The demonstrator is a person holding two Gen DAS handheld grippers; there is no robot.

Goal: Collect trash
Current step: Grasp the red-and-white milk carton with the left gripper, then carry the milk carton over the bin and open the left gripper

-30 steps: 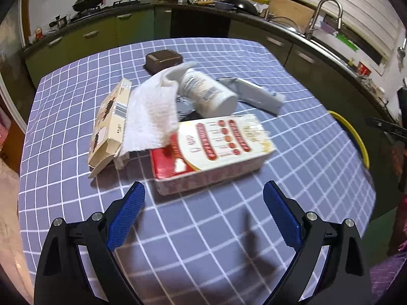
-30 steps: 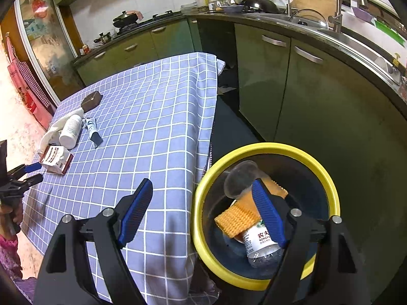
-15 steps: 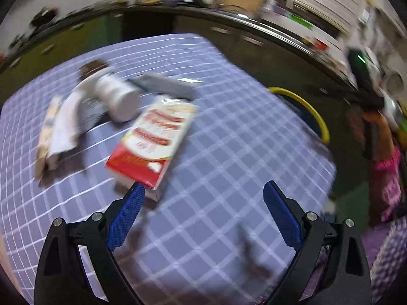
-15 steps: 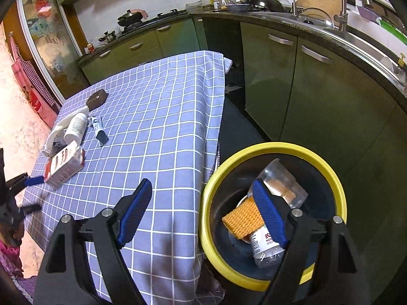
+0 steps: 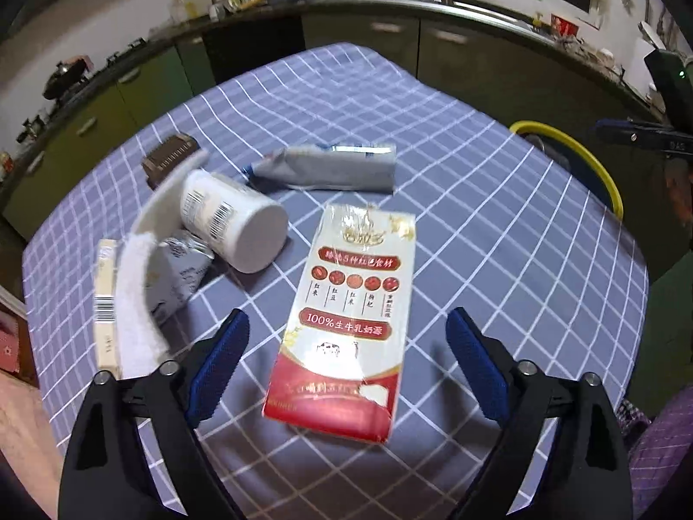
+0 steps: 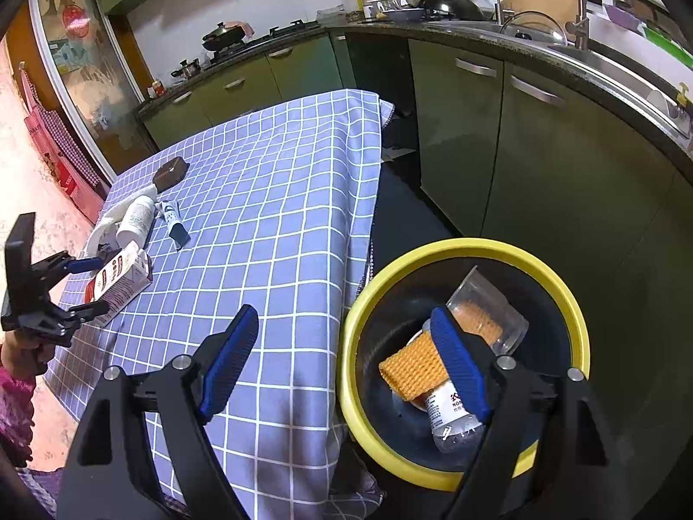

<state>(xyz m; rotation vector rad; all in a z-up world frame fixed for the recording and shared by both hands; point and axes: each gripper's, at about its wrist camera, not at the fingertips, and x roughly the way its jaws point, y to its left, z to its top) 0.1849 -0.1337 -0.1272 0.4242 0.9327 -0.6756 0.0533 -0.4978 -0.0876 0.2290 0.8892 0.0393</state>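
the left gripper [image 5: 346, 359] stood wide apart around the milk carton [image 5: 351, 316], which might have slipped if clamped off-centre; the right gripper [image 6: 346, 364] hung apart, empty, above the yellow-rimmed bin [image 6: 558, 286].

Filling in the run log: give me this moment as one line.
left gripper: open, straddling milk carton on table | right gripper: open, empty, above yellow-rimmed bin | stage: pre-grasp
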